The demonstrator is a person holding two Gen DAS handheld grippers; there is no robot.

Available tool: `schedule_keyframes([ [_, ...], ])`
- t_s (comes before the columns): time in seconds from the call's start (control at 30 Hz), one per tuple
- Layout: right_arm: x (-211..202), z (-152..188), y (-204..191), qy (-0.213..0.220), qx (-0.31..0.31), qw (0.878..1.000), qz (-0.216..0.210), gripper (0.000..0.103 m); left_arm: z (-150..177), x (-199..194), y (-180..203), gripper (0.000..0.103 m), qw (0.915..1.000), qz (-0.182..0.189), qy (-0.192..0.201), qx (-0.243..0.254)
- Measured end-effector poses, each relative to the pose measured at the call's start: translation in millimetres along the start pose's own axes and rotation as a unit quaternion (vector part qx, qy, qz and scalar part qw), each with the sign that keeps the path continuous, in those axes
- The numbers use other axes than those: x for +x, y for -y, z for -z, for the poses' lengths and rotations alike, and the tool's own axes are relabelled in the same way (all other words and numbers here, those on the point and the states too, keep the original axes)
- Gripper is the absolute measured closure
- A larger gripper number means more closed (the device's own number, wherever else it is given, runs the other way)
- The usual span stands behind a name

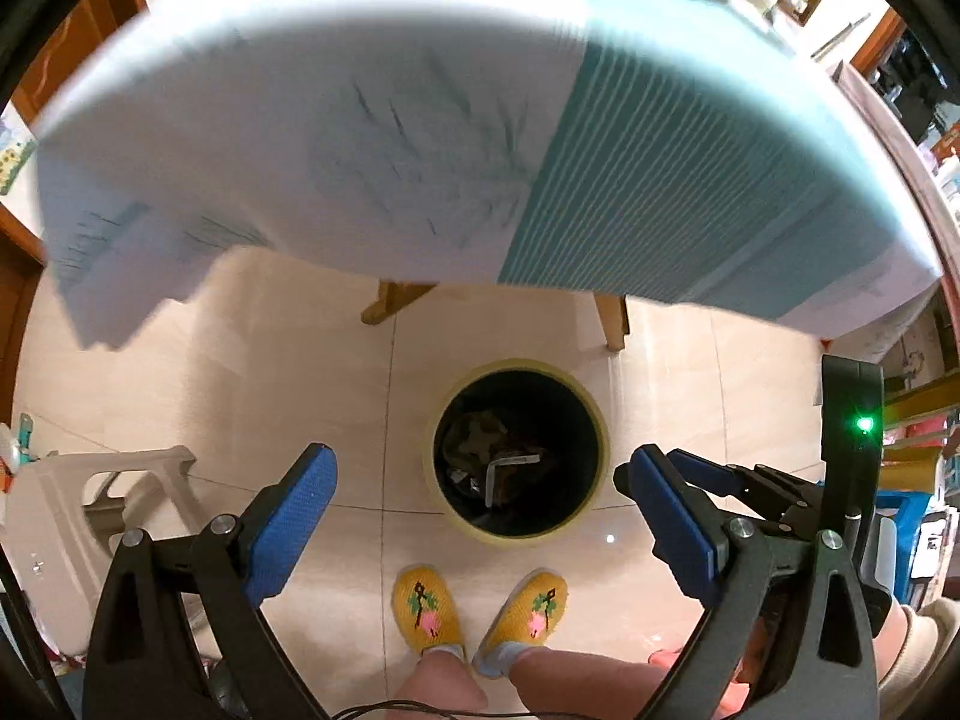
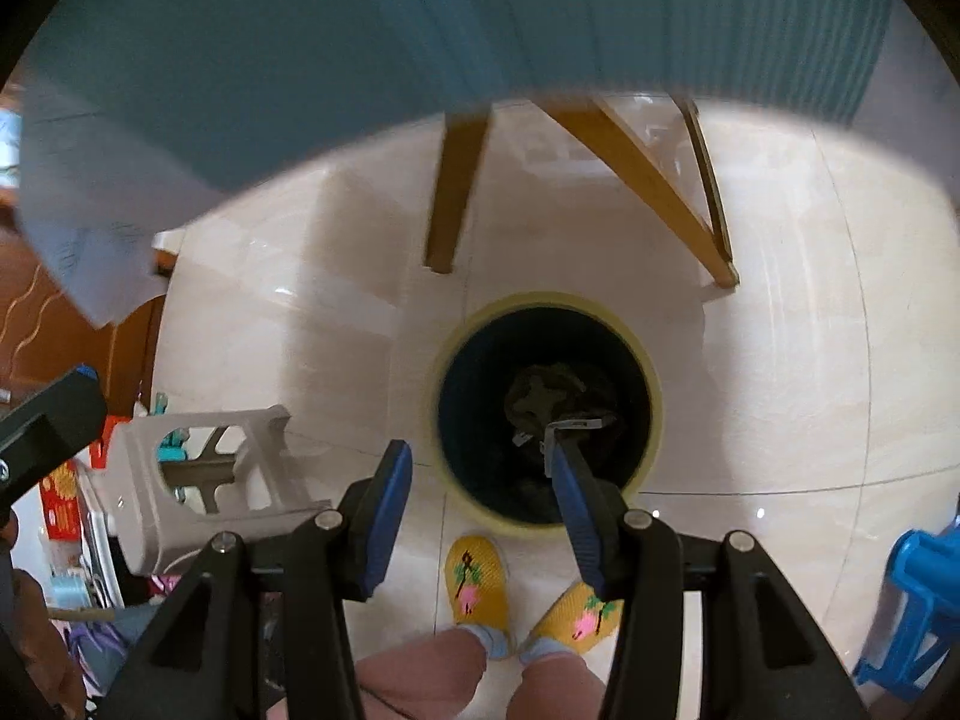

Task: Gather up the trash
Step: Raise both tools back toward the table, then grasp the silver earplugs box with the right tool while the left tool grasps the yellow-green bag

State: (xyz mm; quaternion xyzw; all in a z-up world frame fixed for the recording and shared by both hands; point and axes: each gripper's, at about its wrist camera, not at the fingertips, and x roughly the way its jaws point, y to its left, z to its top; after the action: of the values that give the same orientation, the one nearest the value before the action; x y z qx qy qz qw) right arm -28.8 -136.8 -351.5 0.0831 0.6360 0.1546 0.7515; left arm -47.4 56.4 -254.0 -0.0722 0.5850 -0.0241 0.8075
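Note:
A round bin with a pale yellow rim (image 1: 591, 414) stands on the tiled floor below the table edge; it also shows in the right wrist view (image 2: 657, 414). Dark crumpled trash (image 1: 474, 432) and a grey L-shaped piece (image 1: 501, 471) lie inside it, as the right wrist view (image 2: 546, 393) also shows. My left gripper (image 1: 474, 474) is open and empty above the bin. My right gripper (image 2: 477, 456) is open and empty, its right fingertip (image 2: 564, 468) over the bin's mouth.
A table with a white and teal striped cloth (image 1: 660, 168) overhangs the bin, on wooden legs (image 2: 450, 192). A grey plastic stool (image 2: 204, 474) lies to the left. A blue plastic item (image 2: 918, 594) is at the right. The person's yellow slippers (image 1: 426, 606) stand just before the bin.

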Motion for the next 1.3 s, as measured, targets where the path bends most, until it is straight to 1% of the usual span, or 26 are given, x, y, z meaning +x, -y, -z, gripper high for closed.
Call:
schedule_keyframes([
  [0.17, -64, 1, -39, 0.012, -0.03, 0.999, -0.012, 0.053, -8, -75, -8, 0.006, 0.9994, -0.007, 0.032, -0.007],
  [0.2, -80, 0, -48, 0.017, -0.038, 0.999, -0.015, 0.052, -10, -88, -9, 0.006, 0.9992, -0.007, 0.039, -0.008],
  [0.27, -107, -2, -62, 0.029, -0.053, 0.998, -0.018, 0.045, -16, -119, -10, 0.006, 0.9985, -0.008, 0.054, -0.01],
  [0.4, -170, -9, -87, 0.072, -0.073, 0.994, -0.026, 0.045, -32, -172, -7, 0.006, 0.9963, -0.007, 0.086, -0.002],
  [0.57, -237, -19, -106, 0.129, -0.089, 0.987, -0.026, 0.044, -54, -233, 4, 0.006, 0.9916, 0.001, 0.127, 0.02],
  [0.63, -264, -24, -113, 0.159, -0.094, 0.983, -0.022, 0.044, -64, -254, 7, 0.006, 0.9885, 0.002, 0.148, 0.032],
  [0.77, -303, -32, -121, 0.21, -0.09, 0.973, -0.014, 0.044, -86, -291, 16, 0.006, 0.9804, 0.015, 0.188, 0.058],
  [0.83, -322, -38, -125, 0.238, -0.088, 0.967, -0.004, 0.044, -94, -302, 20, 0.006, 0.9776, 0.022, 0.198, 0.067],
  [0.93, -342, -45, -126, 0.266, -0.079, 0.961, 0.004, 0.044, -110, -312, 25, 0.006, 0.9733, 0.034, 0.211, 0.083],
  [1.07, -357, -54, -126, 0.287, -0.06, 0.956, 0.018, 0.044, -131, -314, 32, 0.006, 0.9701, 0.046, 0.214, 0.104],
  [1.17, -362, -62, -125, 0.3, -0.053, 0.952, 0.036, 0.044, -149, -305, 39, 0.006, 0.9699, 0.058, 0.203, 0.122],
  [1.3, -364, -79, -114, 0.304, -0.026, 0.951, 0.058, 0.044, -168, -292, 49, 0.006, 0.9694, 0.054, 0.194, 0.141],
])
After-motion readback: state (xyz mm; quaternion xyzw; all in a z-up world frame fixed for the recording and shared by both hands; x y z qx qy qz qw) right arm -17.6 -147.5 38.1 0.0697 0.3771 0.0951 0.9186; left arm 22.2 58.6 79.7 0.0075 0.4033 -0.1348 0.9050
